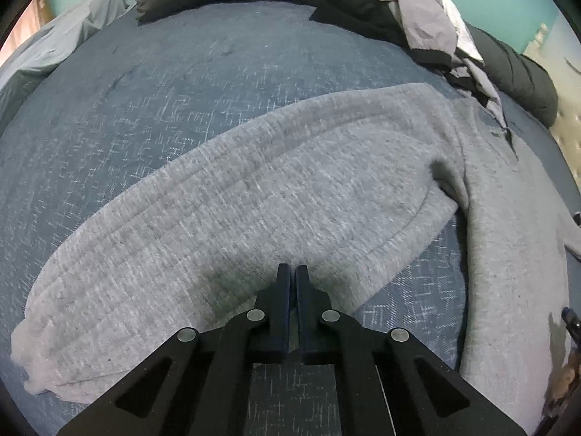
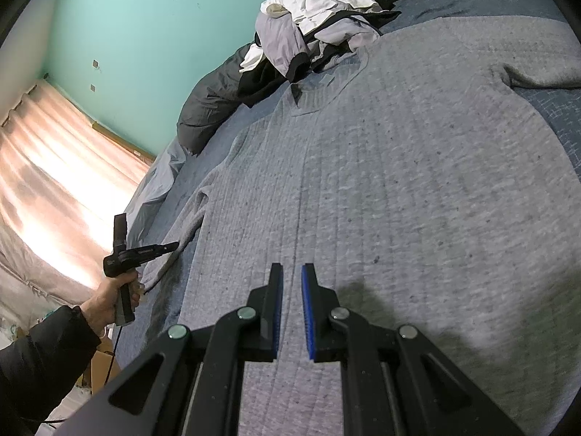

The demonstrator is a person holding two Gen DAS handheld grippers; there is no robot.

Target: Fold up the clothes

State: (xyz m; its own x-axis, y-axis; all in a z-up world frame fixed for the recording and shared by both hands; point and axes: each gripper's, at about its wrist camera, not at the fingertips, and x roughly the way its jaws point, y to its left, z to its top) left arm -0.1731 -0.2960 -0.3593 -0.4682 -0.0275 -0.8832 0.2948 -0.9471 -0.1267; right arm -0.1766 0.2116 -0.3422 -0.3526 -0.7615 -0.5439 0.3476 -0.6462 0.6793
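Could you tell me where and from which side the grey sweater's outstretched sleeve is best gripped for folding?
Probably at the cuff, the sleeve's free end. It lies flat on the bedspread, so come from above and pinch its edge; the left gripper is nearest.

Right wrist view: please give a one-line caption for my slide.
Right gripper hovers over a grey sweater spread on the blue bed, unfolded clothes piled beyond.

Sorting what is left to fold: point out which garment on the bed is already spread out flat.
The grey knit sweater: it lies spread out across the blue bedspread, while the white, lilac and black clothes sit crumpled in a heap beyond its collar.
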